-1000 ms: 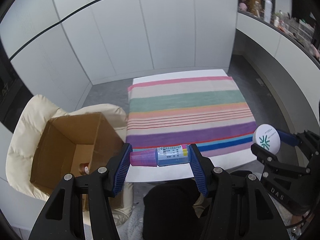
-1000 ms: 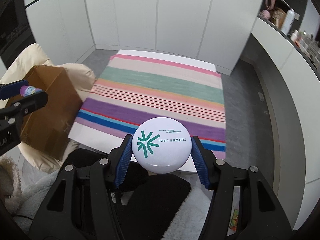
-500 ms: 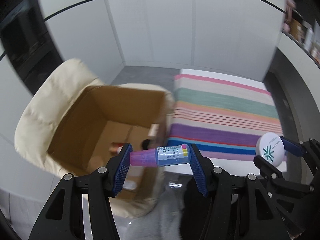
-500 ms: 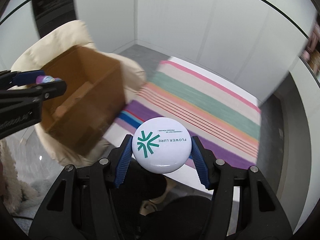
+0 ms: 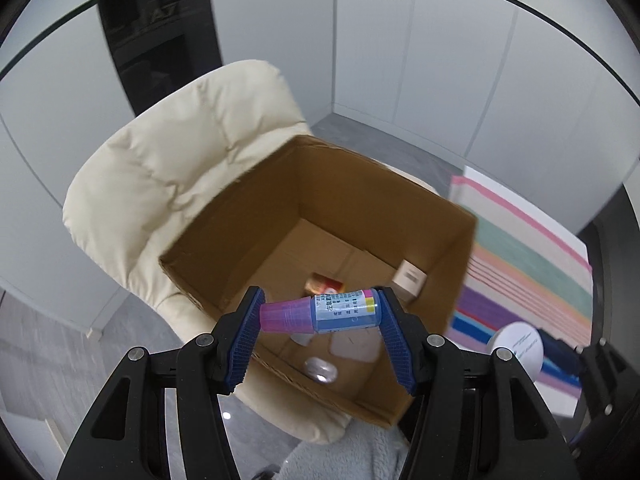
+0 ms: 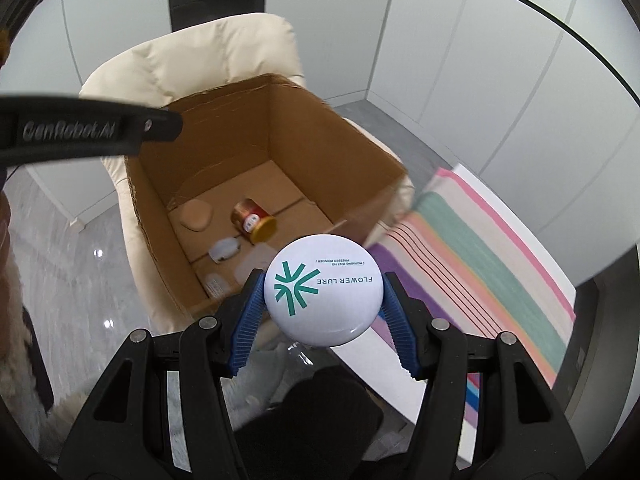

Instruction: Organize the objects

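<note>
Since a sec ago both my views have swung left: the striped cloth (image 5: 532, 264) that filled the middle then now sits off at the right edge, & the open cardboard box (image 5: 224, 236) on the cream padded chair (image 5: 168, 168) has come from the left side to the centre. My grips haven't changed. Left gripper (image 5: 320, 314): jaws part-way open, blue pads clamped end-to-end on a small bottle (image 5: 344, 310) w/ blue label & pink cap, lying crosswise, cap toward the left pad; it hangs above the box's near side, over the open mouth. Right gripper (image 6: 322, 298): also part-way open, pads pressing both sides of a round white compact (image 6: 323, 290) w/ teal logo & "FLOWER LURE" print, lid facing the cam; it's over the box's near-right corner, by the edge of the cloth. In the left view that compact (image 5: 518, 350) shows low right, beside the cloth. In the right view my left tool's black arm crosses the upper left. Box floor, right view, left to right: a tan rounded pad (image 6: 195, 216), a pale clear item (image 6: 225, 249), a copper-gold jar (image 6: 254, 222) on its side; left view also shows a small beige carton (image 5: 409, 279) by the right wall. Room: white panel walls, a dark recess behind the chair, glossy grey floor, striped cloth over a white table at right.
</note>
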A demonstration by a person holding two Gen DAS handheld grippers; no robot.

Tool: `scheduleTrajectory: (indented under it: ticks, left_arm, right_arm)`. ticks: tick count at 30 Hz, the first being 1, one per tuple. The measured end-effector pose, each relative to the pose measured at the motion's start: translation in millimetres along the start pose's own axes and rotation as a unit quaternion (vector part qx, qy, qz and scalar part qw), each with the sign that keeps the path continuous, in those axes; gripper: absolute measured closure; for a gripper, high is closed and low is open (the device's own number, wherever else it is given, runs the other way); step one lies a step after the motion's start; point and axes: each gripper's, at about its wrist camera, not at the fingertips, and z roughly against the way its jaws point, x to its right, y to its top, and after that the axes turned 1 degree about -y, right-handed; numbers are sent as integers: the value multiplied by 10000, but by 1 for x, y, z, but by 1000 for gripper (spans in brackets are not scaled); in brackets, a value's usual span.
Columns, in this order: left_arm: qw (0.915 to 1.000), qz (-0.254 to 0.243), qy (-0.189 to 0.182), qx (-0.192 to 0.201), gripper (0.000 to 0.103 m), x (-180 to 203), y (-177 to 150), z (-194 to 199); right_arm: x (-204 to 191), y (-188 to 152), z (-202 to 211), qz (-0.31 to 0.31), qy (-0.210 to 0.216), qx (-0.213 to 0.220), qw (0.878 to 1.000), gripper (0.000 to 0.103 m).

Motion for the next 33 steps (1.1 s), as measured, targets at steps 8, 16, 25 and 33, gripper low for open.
scheduleTrajectory:
  ticks: [8, 16, 25, 33]
  left_arm:
    - [9987, 307, 192, -350, 44, -24, 16, -48]
    - [9964, 546, 171, -626, 43, -39, 19, -80]
    - [9980, 417, 178, -429, 8, -38, 22, -67]
    - [9992, -36, 94, -388, 8, -29, 27, -34]
  right_arm:
    - [-17, 36, -36, 127, 266, -69, 9995, 43]
    - [-25, 63, -77, 10, 415, -185, 9990, 41]
    - [-11, 64, -67, -288, 378, 62, 9989, 0]
    - [20, 45, -27, -1037, 13, 89, 9946, 0]
